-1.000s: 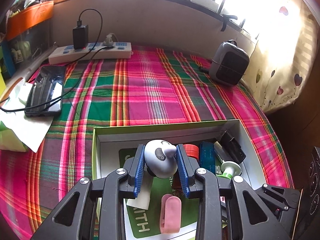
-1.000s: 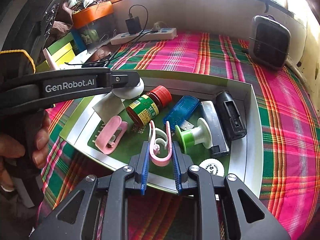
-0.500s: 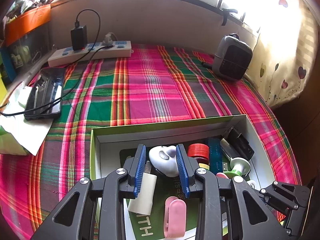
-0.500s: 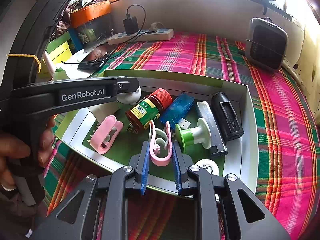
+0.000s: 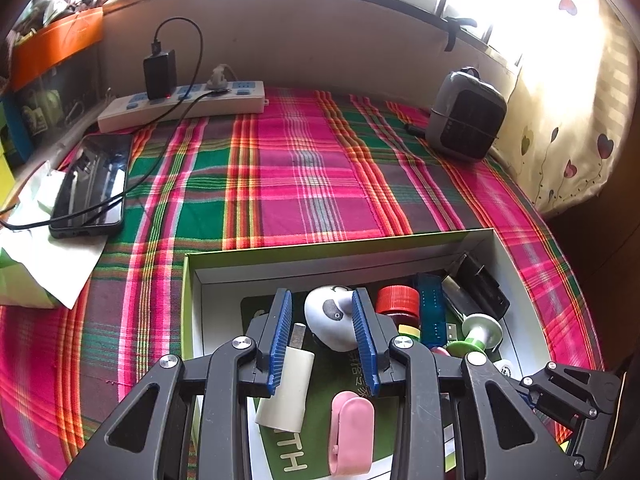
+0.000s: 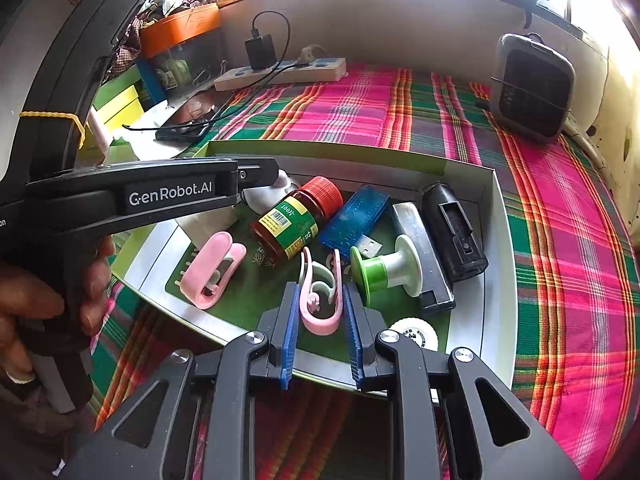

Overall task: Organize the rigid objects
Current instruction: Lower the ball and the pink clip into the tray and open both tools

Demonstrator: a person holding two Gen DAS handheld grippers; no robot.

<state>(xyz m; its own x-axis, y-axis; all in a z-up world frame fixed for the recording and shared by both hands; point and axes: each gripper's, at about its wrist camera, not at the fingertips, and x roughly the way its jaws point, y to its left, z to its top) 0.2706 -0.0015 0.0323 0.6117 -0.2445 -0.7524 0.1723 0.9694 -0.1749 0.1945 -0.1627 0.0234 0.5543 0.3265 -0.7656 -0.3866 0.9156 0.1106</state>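
A shallow white box (image 5: 404,250) with a green rim (image 6: 328,151) lies on the plaid cloth and holds several small objects. My left gripper (image 5: 322,334) is open above it; a white panda-face figure (image 5: 330,322) lies in the box between the jaws, against the right pad, clear of the left. My right gripper (image 6: 318,326) is open at the box's near edge, with a pink clip (image 6: 320,300) lying between its pads. A red-capped brown bottle (image 6: 296,220), a blue USB stick (image 6: 354,220), a green and white spool (image 6: 386,270) and a pink clamp (image 6: 212,268) lie in the box.
A power strip with a black charger (image 5: 180,102), a black phone (image 5: 92,184) and white paper lie on the left of the cloth. A grey heater (image 5: 466,120) stands at the back right. A black case (image 6: 454,232) and a silver bar (image 6: 420,252) lie in the box.
My left gripper has opened and let go of the panda figure, which now rests low in the box. The right gripper has stayed around the pink clip.
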